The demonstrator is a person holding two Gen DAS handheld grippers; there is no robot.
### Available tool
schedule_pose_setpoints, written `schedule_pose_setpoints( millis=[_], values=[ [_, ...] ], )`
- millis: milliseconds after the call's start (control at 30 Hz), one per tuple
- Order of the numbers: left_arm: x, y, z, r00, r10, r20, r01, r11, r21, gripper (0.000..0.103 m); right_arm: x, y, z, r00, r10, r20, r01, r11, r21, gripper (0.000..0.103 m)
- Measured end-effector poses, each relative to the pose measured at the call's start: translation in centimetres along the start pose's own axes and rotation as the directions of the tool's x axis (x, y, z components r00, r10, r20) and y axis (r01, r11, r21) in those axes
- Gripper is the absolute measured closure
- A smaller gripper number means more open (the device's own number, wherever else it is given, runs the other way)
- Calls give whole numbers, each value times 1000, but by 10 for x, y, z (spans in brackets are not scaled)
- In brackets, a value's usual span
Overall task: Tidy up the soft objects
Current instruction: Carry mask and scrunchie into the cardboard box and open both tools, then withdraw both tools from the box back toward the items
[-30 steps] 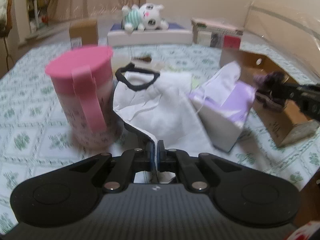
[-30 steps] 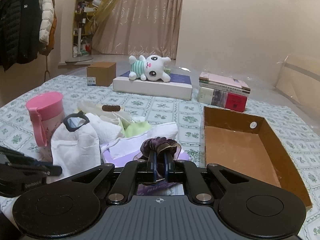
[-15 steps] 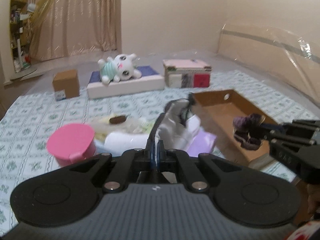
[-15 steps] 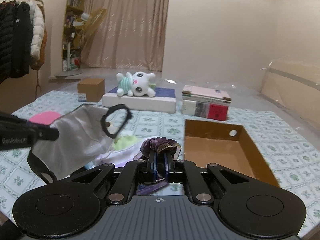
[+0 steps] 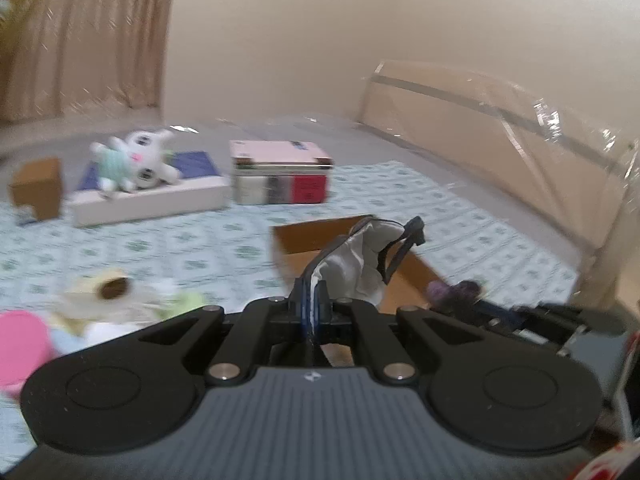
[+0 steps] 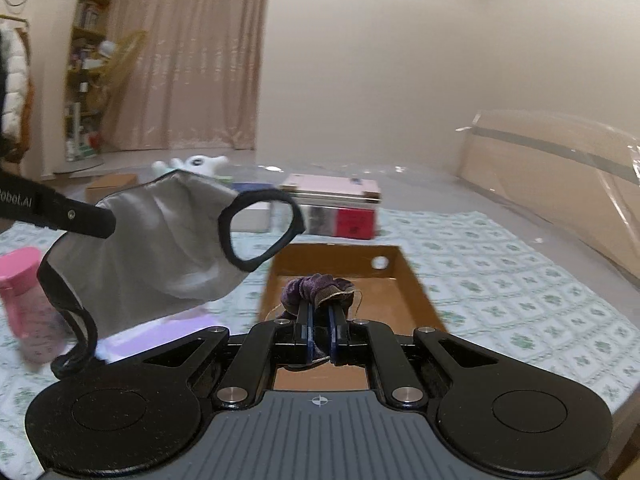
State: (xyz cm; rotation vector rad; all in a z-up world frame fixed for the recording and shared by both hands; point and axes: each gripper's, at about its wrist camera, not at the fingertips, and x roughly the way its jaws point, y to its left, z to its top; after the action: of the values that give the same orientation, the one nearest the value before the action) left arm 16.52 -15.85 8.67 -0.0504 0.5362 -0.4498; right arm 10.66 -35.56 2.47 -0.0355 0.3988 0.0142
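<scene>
The left hand-held gripper pinches a grey face mask by its edge; the right hand-held gripper clamps a purple scrunchie. The mask's dangling black ear loop may, through the blur, snag the cardboard box rim

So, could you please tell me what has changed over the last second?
The left claw lifted the grey mask off the pile and carried it toward the cardboard box; the right claw brought the purple scrunchie over it. Both grips stayed shut.

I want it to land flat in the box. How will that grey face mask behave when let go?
The face mask is probably floppy: it sags from the left tool. It seems light, so it may drift or crumple in the cardboard box.
</scene>
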Motion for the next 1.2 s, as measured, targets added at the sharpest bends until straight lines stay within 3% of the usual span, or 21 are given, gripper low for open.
schedule_pose_setpoints(
  millis=[233, 567, 633, 733, 1200],
  values=[
    [62, -25, 12, 993, -112, -38, 108, 989, -98, 101, 18, -37, -3, 997, -67, -22, 68, 997, 27, 96],
    [138, -39, 5, 984, -144, -105, 121, 973, -198, 100, 50, -55, -13, 993, -87, -78, 90, 995, 35, 96],
    [146, -40, 3, 984, -131, -120, 104, 973, -205, 93, 55, -57, -16, 992, -85, -92, 89, 995, 43, 96],
    [146, -37, -2, 987, -102, -125, 80, 982, -173, 71, 61, -59, -21, 991, -81, -108, 87, 995, 51, 96],
    [101, -9, -36, 990, 30, -135, -42, 995, -86, 65, 72, -70, -24, 993, -11, -122, 30, 987, 157, 95]
  ],
)
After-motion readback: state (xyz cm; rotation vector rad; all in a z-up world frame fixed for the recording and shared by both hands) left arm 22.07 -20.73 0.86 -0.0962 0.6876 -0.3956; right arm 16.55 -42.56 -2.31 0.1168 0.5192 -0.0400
